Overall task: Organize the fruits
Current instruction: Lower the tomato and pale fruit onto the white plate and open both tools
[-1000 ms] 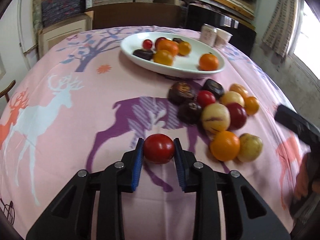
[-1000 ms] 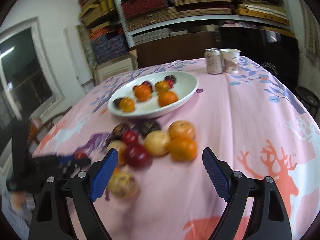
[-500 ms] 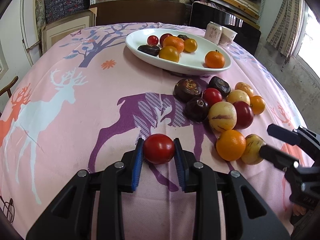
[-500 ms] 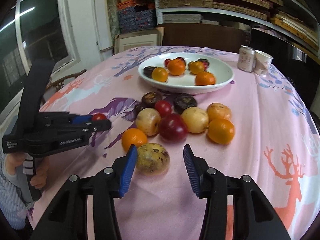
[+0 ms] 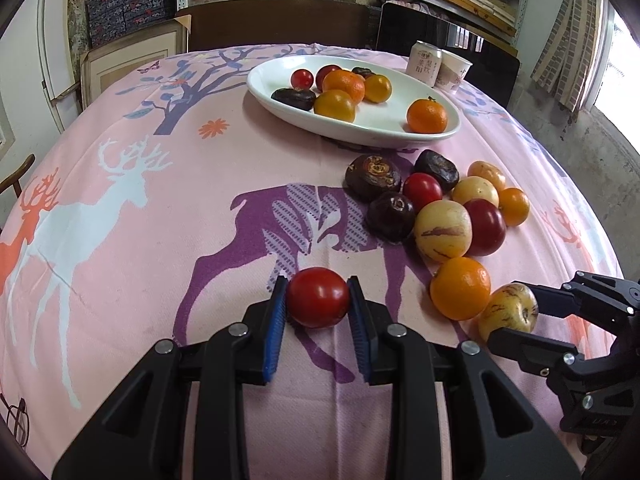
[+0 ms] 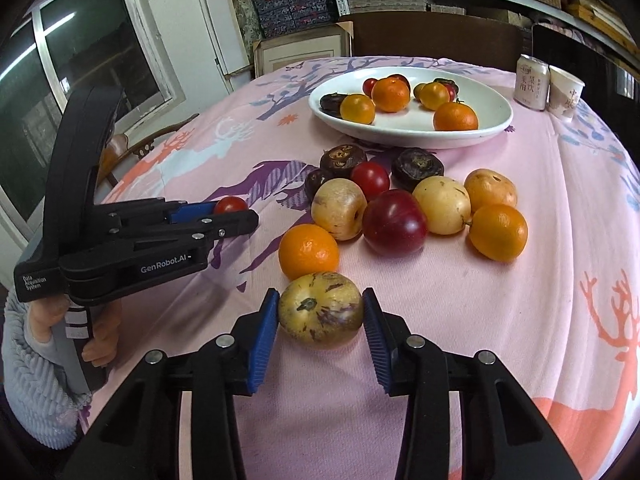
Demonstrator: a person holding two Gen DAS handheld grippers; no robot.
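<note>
Shelves of stacked boards and boxes line the wall behind our bench (image 5: 120, 216), which is covered by a pink deer-print cloth. We hold the left gripper (image 5: 318, 306) clenched on a red tomato (image 5: 318, 297) low over the cloth, apart from the main cluster, likely so it can travel to the white oval dish (image 6: 490, 116) without disturbing its neighbours. That dish already carries tangerines, small tomatoes and dark fruits at the far side. We set the right gripper (image 6: 320, 312) around a streaked yellow pepino melon (image 6: 320, 310) at the near edge of the loose pile; its jaws are closing, the pads at its flanks, firm contact not confirmed. An orange tangerine (image 6: 309, 251) sits just behind it. We judge the nearest fruit is chosen for clear access.
</note>
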